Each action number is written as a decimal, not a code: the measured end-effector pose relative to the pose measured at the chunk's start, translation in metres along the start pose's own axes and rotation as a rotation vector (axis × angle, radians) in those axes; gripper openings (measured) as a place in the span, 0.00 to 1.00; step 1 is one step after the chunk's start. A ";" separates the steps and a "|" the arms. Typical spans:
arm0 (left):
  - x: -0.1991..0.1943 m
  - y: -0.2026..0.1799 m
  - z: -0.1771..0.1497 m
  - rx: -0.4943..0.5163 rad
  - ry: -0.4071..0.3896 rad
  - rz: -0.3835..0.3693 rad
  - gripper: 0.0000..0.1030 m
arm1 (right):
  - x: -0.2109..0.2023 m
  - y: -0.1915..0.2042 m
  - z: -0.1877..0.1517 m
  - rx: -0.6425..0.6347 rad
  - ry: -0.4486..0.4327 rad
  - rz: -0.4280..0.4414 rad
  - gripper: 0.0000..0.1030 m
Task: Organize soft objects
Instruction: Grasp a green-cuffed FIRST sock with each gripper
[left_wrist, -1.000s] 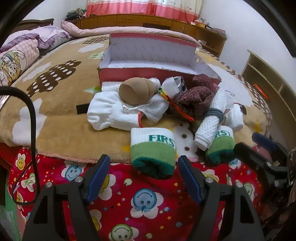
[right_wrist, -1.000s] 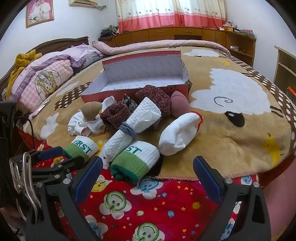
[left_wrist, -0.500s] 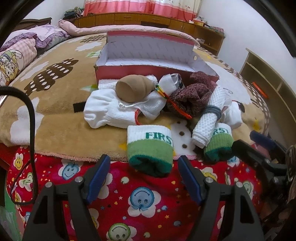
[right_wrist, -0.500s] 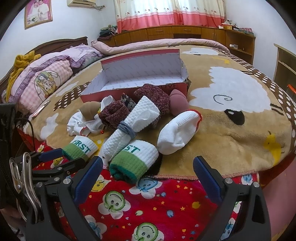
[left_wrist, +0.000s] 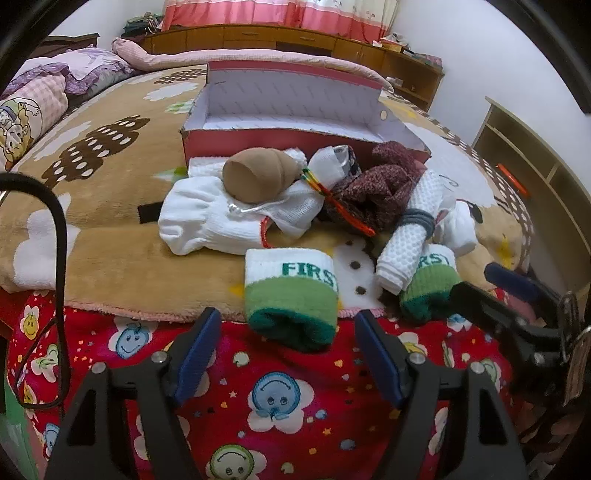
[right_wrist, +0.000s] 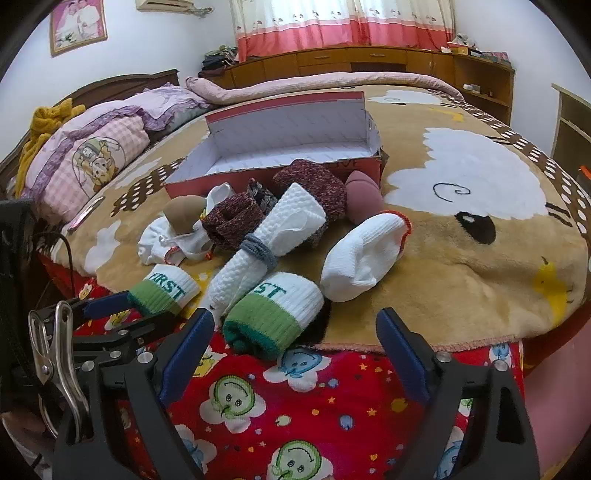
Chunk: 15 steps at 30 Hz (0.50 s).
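Left wrist view: a knit cuff (left_wrist: 291, 291), white ribbing over a green band with "FIRST" stitched on it, lies at the edge of the fuzzy tan blanket (left_wrist: 110, 221). The left gripper (left_wrist: 288, 350) is spread wide just short of it, touching nothing.

Right wrist view: a second "FIRST" cuff (right_wrist: 273, 310) lies against a waffle-weave white roll (right_wrist: 266, 243) banded in grey, in front of the open red cardboard box (right_wrist: 273, 173). The right gripper (right_wrist: 295, 350) gapes wide, empty.

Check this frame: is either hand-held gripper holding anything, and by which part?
Nothing is held. The left hand-held gripper is open, just short of one green-and-white wristband; the right hand-held gripper is open before the other wristband.
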<state>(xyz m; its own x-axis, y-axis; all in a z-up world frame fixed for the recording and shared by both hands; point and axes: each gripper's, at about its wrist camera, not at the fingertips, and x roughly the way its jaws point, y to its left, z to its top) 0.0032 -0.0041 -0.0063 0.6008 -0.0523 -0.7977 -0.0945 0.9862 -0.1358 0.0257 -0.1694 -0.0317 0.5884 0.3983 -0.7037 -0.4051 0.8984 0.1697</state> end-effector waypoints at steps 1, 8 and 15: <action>0.000 -0.001 0.000 0.001 0.000 0.000 0.76 | 0.002 0.000 0.001 -0.001 0.007 0.001 0.79; 0.002 -0.007 0.007 0.039 -0.004 -0.035 0.65 | 0.007 0.003 -0.001 -0.004 0.043 0.027 0.66; 0.018 -0.001 0.007 0.014 0.039 -0.045 0.60 | 0.013 0.010 -0.001 -0.022 0.061 0.051 0.55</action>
<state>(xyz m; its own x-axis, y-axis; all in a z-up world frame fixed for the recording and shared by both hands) 0.0199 -0.0053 -0.0159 0.5726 -0.1023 -0.8134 -0.0567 0.9849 -0.1637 0.0283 -0.1558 -0.0394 0.5227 0.4308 -0.7356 -0.4491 0.8726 0.1919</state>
